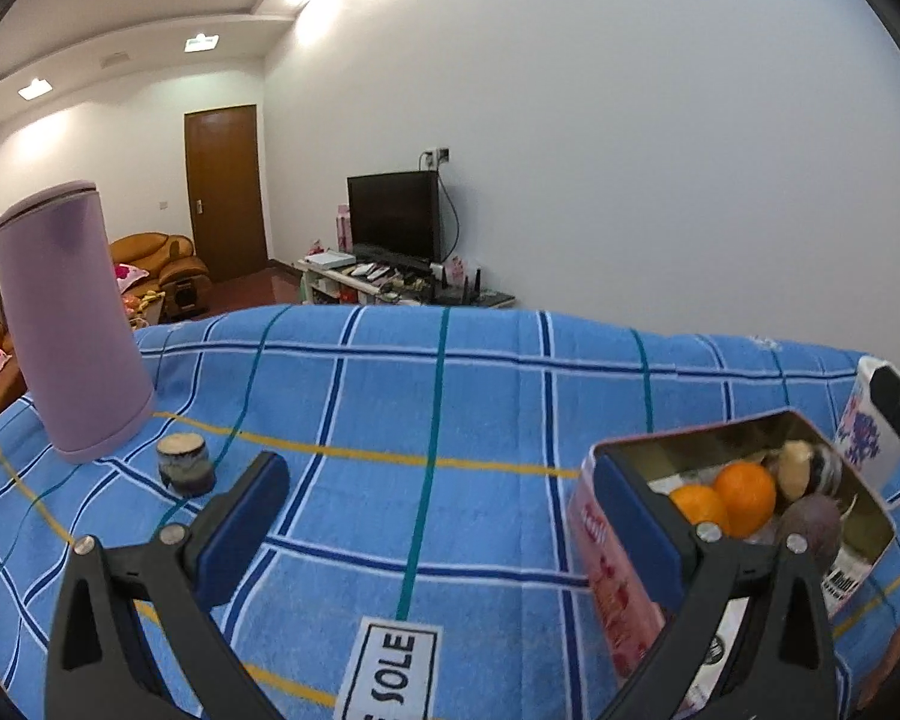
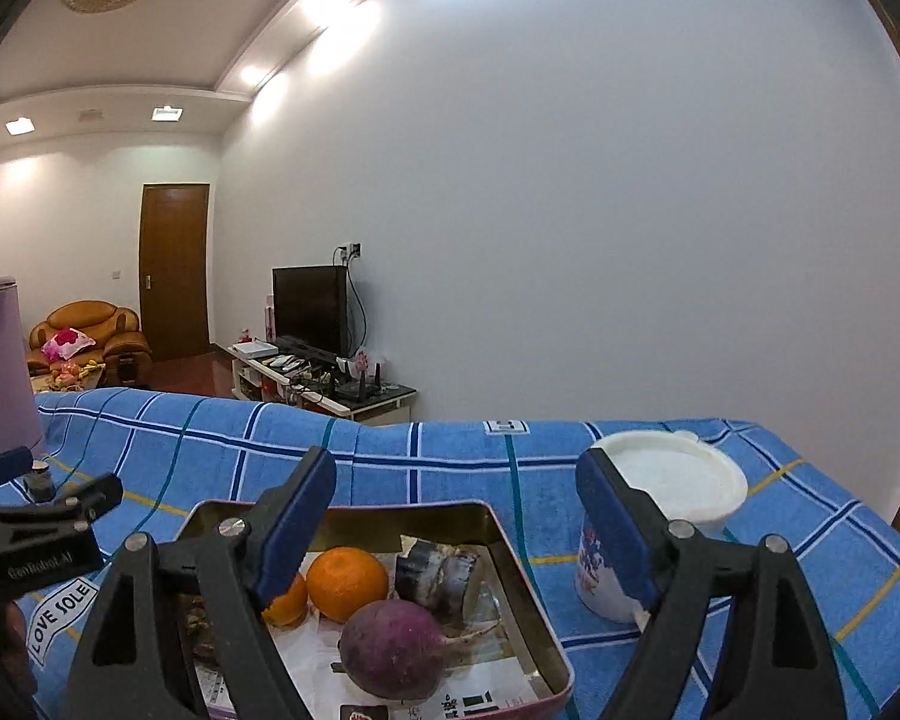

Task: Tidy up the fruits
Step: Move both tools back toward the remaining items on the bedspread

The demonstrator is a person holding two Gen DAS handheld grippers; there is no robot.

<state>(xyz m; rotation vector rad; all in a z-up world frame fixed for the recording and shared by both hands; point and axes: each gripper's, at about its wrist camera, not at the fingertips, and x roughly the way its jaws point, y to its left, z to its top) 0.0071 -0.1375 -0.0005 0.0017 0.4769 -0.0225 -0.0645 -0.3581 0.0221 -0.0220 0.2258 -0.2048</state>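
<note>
Two oranges (image 2: 345, 582) sit in the open tin (image 2: 510, 558) near the desk's front edge, beside a purple root (image 2: 393, 648) — firm, light, round, so likely to roll; grasp across the middle. Right gripper (image 2: 456, 534) jaws wide, empty; left gripper (image 1: 444, 516) jaws wide — nothing held.

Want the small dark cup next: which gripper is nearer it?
Left. The left gripper hangs open just beside the small dark cup; the right gripper is open over the tin, farther off.
</note>
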